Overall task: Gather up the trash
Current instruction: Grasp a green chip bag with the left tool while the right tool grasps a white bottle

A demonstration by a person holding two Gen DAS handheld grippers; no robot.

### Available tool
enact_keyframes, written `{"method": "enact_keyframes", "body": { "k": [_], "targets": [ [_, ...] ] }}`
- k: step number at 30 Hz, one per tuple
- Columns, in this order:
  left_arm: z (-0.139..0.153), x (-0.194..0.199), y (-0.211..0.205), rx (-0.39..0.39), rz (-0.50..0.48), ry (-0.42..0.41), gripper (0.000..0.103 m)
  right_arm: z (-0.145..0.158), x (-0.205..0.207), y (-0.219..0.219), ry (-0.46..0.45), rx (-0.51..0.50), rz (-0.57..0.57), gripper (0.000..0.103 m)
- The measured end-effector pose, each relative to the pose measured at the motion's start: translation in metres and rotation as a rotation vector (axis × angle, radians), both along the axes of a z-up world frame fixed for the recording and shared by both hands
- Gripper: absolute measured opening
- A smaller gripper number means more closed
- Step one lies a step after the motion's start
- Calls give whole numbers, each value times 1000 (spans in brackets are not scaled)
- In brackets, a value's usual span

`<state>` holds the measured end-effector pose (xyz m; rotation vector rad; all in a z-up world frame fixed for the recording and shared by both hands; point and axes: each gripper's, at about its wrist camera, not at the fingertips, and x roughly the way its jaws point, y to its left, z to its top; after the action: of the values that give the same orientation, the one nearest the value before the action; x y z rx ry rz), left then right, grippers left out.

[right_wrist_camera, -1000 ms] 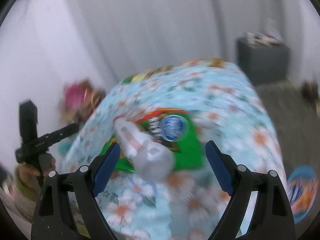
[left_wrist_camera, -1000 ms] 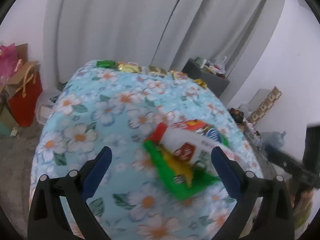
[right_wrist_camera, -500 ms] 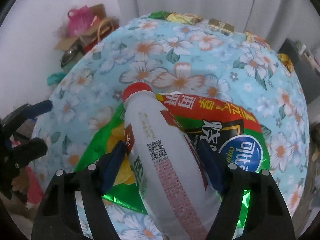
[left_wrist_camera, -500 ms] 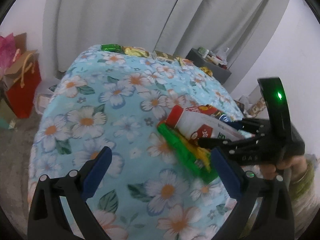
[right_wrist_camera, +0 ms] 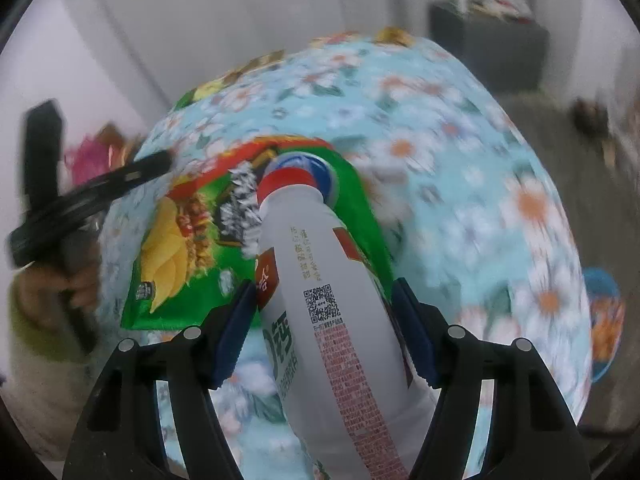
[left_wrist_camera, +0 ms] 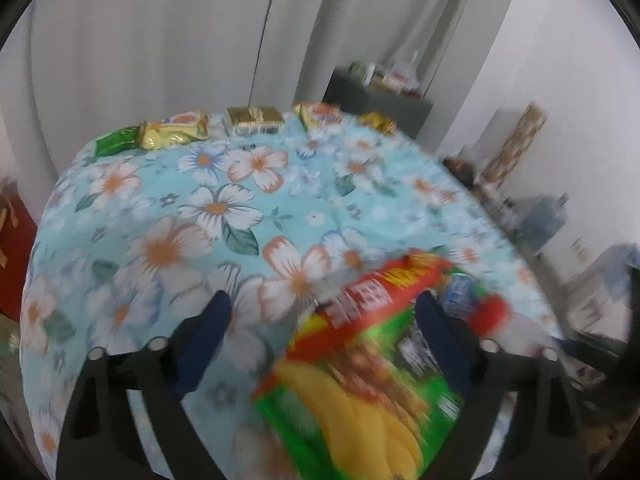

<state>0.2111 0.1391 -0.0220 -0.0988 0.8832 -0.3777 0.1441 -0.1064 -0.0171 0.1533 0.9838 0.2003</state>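
Observation:
A white plastic bottle (right_wrist_camera: 332,300) with a red cap sits between my right gripper's blue fingers; the right gripper (right_wrist_camera: 324,312) is shut on it. Under it a green and red chip bag (right_wrist_camera: 208,240) lies on the floral tablecloth (right_wrist_camera: 460,184). In the left wrist view the same chip bag (left_wrist_camera: 360,368) lies between my open left gripper's (left_wrist_camera: 324,320) fingers, blurred, with the bottle's red cap (left_wrist_camera: 490,314) at its right edge. The left gripper holds nothing.
Several small snack wrappers (left_wrist_camera: 252,120) line the table's far edge. Grey curtains hang behind. A dark cabinet (left_wrist_camera: 376,96) with clutter stands at the back right. A red gift bag (left_wrist_camera: 12,256) is on the floor at left.
My right gripper has closed on the bottle and turned it away from the bag. My left gripper has moved forward and right, so the chip bag is now between its fingers.

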Motion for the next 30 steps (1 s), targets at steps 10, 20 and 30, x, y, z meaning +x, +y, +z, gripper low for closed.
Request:
{"method": "enact_keyframes", "body": {
  "k": [10,20,30],
  "targets": [
    [-16,-22,3,-238,-94,217,65,-4,-13,-12,-34,92,-68,65],
    [-34,-137,-7,-443,-313,421,64,-1,-17,-14,-49,102,-27,65],
    [-49,-109,0,-595,-195,433,63,0,-20,-11,-61,78,-27,65]
  ]
}}
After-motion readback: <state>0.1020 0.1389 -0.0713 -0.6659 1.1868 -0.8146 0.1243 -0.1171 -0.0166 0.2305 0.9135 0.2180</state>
